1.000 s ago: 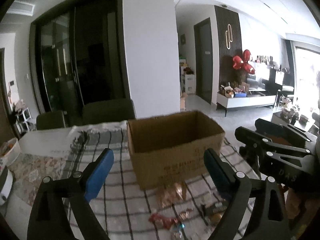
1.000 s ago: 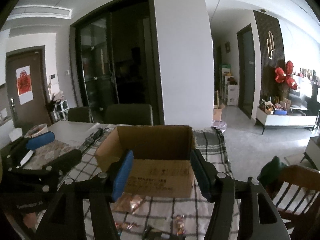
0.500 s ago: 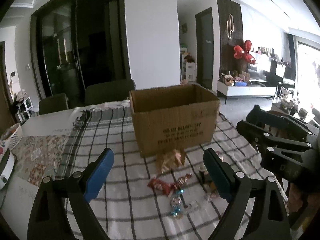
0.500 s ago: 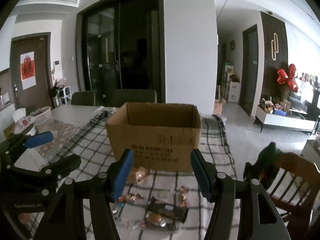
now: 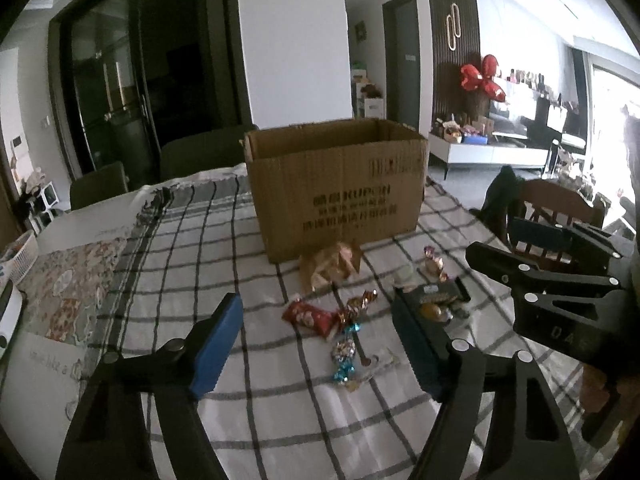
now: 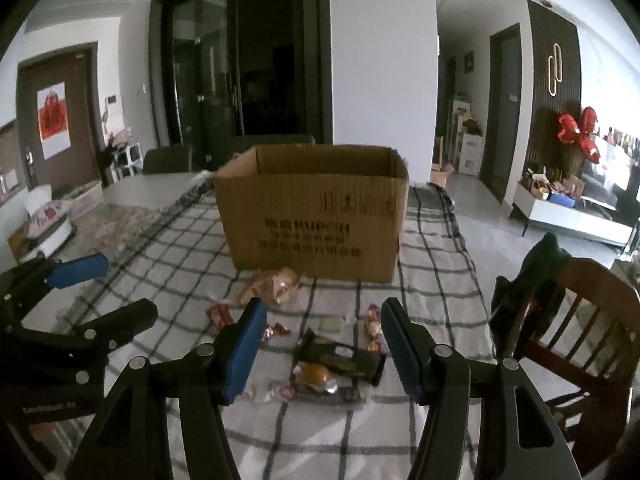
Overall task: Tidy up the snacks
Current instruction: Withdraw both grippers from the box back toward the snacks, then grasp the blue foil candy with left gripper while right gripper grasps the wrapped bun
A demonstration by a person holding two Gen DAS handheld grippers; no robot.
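Leftmost, left gripper (image 5: 316, 344) unclenched over checked cloth (image 5: 240, 264), jaws just narrowing, nothing between. Red snack packet (image 5: 307, 318) and foil candies (image 5: 346, 350) ahead. Cardboard box (image 5: 336, 188) behind, print possibly "KUPON", blurred. Right gripper (image 6: 324, 346) gaping above dark wrapper (image 6: 340, 358).

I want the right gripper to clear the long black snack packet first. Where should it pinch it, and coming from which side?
Take the black packet across its narrow width near the middle, coming down from above and from the near side. It lies flat on the checked cloth, running left to right, with a round gold sweet against its near edge. The right gripper is open and probably needs turning so the pads straddle the width.
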